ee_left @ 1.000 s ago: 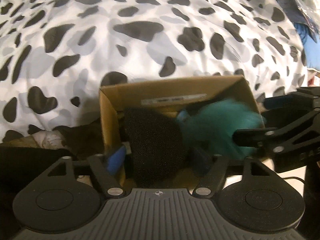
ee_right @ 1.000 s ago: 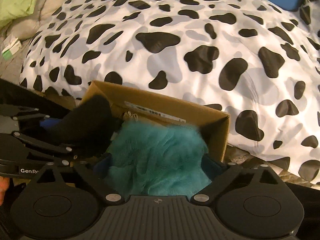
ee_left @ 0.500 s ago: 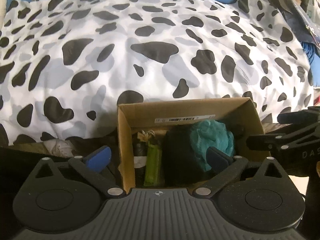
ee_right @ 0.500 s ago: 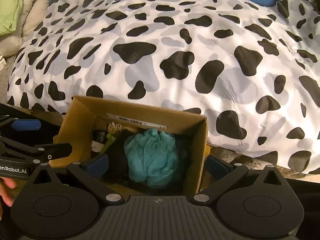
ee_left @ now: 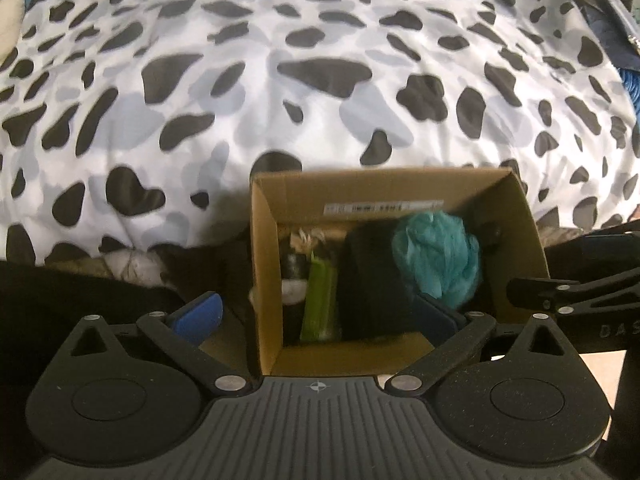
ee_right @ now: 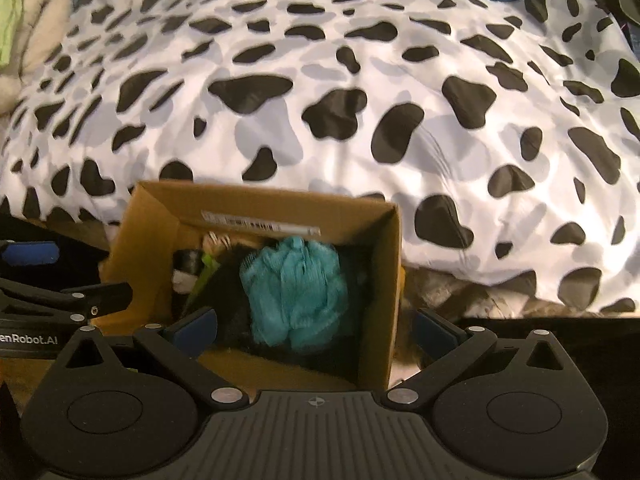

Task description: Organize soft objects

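While apparently inside the box (ee_right: 384, 276), teal fluff (ee_right: 296, 292) between wide, empty right fingers (ee_right: 196, 326).

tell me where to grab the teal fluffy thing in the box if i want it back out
Pinch the teal fluffy bundle across its raised top bulge, coming straight down through the cardboard box opening. It sits higher than the black soft item pressed against its left, and the box wall is close on its right, so side approaches look blocked. Either open gripper would probably do; the right gripper is nearer.

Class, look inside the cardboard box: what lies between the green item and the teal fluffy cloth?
A black soft item stands between the green item and the teal fluffy cloth inside the cardboard box. The left wrist view shows it best.
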{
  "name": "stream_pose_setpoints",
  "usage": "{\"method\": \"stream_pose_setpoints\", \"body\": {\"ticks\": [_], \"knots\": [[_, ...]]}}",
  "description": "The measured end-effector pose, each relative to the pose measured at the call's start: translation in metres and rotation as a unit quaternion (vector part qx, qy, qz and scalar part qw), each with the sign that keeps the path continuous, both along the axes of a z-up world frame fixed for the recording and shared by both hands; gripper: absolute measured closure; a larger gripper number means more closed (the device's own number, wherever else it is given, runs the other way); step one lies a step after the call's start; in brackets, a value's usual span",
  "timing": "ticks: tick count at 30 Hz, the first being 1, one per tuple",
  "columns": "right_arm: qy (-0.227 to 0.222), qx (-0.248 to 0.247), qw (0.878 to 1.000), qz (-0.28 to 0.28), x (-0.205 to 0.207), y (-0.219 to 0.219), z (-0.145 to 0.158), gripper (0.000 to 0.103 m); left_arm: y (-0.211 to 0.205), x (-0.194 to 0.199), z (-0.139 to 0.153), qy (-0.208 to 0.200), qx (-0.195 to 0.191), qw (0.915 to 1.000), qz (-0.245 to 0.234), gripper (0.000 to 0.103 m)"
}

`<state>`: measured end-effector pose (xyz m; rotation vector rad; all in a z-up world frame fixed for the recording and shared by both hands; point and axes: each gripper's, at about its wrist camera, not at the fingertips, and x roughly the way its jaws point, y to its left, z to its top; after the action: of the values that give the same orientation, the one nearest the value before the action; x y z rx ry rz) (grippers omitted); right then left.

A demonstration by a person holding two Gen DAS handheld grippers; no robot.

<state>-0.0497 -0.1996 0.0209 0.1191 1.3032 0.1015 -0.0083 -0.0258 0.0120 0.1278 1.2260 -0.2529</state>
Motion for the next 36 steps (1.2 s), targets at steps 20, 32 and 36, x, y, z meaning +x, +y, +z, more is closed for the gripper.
{"method": "stream_pose_setpoints", "body": {"ticks": [20, 32, 36], "knots": [[0.076, -0.023, 0.997, 0.011, -0.012, 0.010, -0.023, 0.000, 0.007, 0.004, -0.029, 0.099, 0.031, 0.9945, 0.017, 0.000], [0.095, -0.018, 0.995, 0.011, -0.009, 0.010, -0.029, 0.000, 0.003, 0.006, -0.029, 0.091, 0.036, 0.9951, 0.009, 0.000], [0.095, -0.019, 0.995, 0.010, -0.010, 0.011, -0.029, 0.000, 0.002, 0.006, -0.028, 0.088, 0.035, 0.9955, 0.005, 0.000]]}}
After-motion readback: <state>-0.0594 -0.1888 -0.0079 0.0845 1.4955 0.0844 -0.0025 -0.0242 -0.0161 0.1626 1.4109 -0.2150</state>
